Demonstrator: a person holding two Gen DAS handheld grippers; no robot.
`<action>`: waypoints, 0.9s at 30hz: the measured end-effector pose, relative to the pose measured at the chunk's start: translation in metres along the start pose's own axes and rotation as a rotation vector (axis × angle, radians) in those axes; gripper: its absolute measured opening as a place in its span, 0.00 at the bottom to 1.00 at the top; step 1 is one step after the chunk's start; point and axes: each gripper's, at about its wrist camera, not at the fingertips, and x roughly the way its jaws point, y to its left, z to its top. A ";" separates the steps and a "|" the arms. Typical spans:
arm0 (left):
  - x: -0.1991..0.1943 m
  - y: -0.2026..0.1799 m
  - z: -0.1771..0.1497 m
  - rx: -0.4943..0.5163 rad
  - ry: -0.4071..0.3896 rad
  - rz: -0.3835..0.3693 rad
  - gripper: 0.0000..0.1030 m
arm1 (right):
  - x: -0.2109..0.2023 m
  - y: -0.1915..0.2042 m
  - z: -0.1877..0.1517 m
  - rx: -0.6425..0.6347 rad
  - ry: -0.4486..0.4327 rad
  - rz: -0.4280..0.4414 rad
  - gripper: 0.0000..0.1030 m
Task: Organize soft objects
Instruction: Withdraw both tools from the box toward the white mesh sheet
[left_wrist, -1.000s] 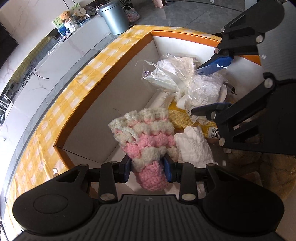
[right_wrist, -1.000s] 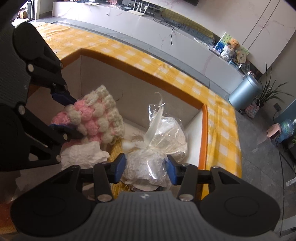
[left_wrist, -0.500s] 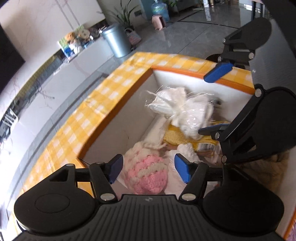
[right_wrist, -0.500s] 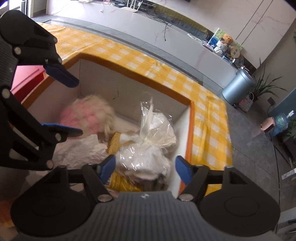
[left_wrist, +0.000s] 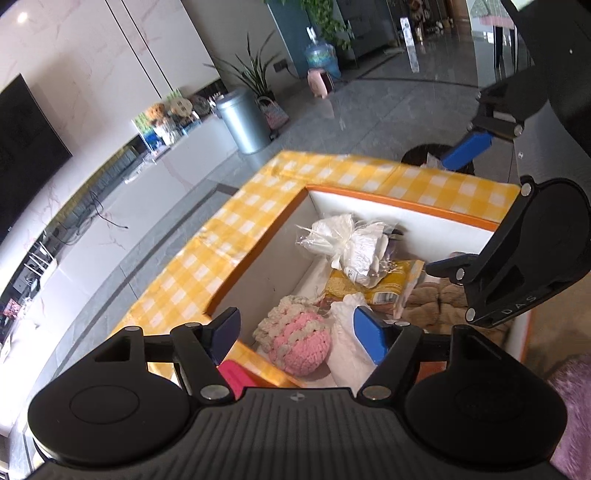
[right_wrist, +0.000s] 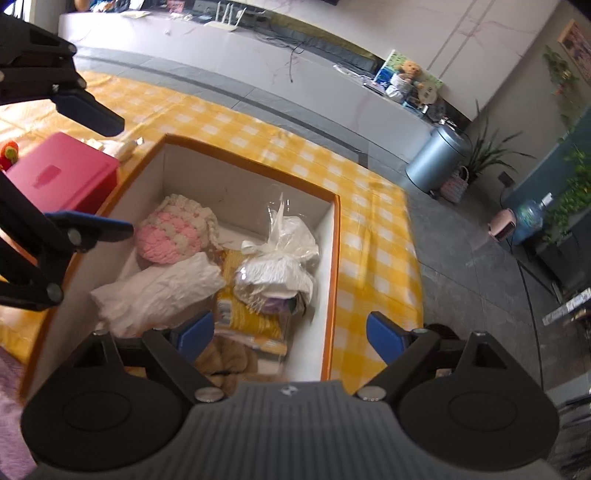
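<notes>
An orange-rimmed white box (left_wrist: 266, 266) (right_wrist: 221, 184) holds the soft things. A pink and cream crochet piece (left_wrist: 299, 343) (right_wrist: 170, 236) lies in its near-left corner, beside a white cloth bundle (right_wrist: 162, 291). A clear bag of white fabric (left_wrist: 354, 243) (right_wrist: 280, 258) rests on a yellow knit pack (left_wrist: 373, 288) (right_wrist: 243, 314). A brown plush (left_wrist: 436, 299) lies at the box's near end. My left gripper (left_wrist: 297, 332) (right_wrist: 99, 168) hangs above the crochet, jaws opening and empty. My right gripper (right_wrist: 290, 334) (left_wrist: 460, 206) hangs above the bag, jaws opening, also empty.
The box stands on a yellow checked tablecloth (left_wrist: 207, 273). A pink box (right_wrist: 62, 177) sits left of it, with a small red toy (right_wrist: 9, 151) beyond. Purple fluffy fabric (left_wrist: 569, 406) lies near the front. A grey bin (right_wrist: 436, 158) stands on the floor.
Both grippers let go and rose away from the box. The crochet piece dropped into the left corner, and the plastic bag settled onto the yellow pack.
</notes>
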 end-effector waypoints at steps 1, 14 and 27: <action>-0.008 -0.001 -0.003 0.000 -0.010 0.005 0.80 | -0.007 0.001 -0.003 0.015 -0.007 -0.003 0.86; -0.091 0.002 -0.065 -0.179 -0.104 0.004 0.81 | -0.080 0.050 -0.045 0.357 -0.109 0.049 0.88; -0.141 0.043 -0.172 -0.539 -0.107 0.079 0.81 | -0.100 0.143 -0.072 0.543 -0.198 0.162 0.82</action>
